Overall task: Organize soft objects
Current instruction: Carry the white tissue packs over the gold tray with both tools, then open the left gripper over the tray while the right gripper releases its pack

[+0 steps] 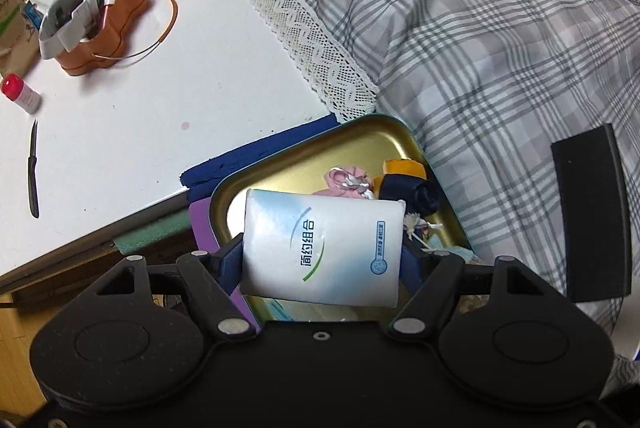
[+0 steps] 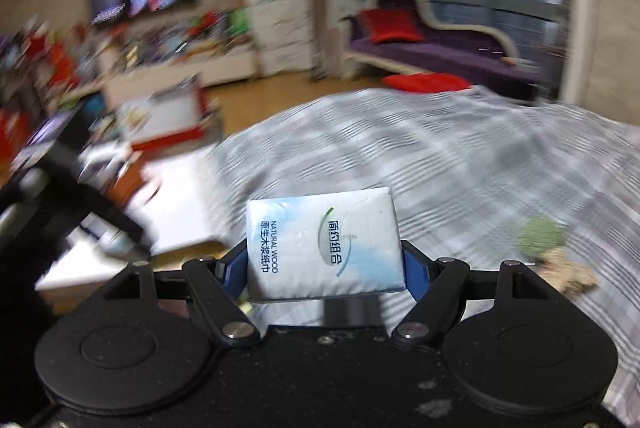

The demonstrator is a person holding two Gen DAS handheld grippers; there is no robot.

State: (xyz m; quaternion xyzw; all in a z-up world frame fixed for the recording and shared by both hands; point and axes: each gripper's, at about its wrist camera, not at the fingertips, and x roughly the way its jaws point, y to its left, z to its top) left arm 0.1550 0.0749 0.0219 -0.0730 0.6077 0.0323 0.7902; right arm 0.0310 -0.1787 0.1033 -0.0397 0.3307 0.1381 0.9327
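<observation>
The left tool (image 1: 322, 260) is clenched on a tissue pack (image 1: 322, 248), its blue pads pressing the pack's two short ends so the long axis runs across the jaws. It points steeply down, and directly under the pack sits the open gold tin (image 1: 280, 164), wedged between the white tabletop (image 1: 140, 128) edge and the plaid bed cover (image 1: 480, 48). That is the relation that matters: the pack hangs just above the tin's near half, so the drop looks like a short lowering by the left hand, which is much the nearer of the two

The right tool (image 2: 325, 260) grips a second tissue pack (image 2: 324, 248) the same way, end to end, but it looks out over the bed and the room, with no tin in its view

Both packs are glossy plastic wraps, pillowy and slightly dented at the pads. The tin is smooth, rounded metal, already holding a pink pouch (image 1: 348, 184), a dark rolled cloth (image 1: 416, 196) and something orange (image 1: 404, 166). A lace trim (image 1: 304, 40) borders the cover
</observation>
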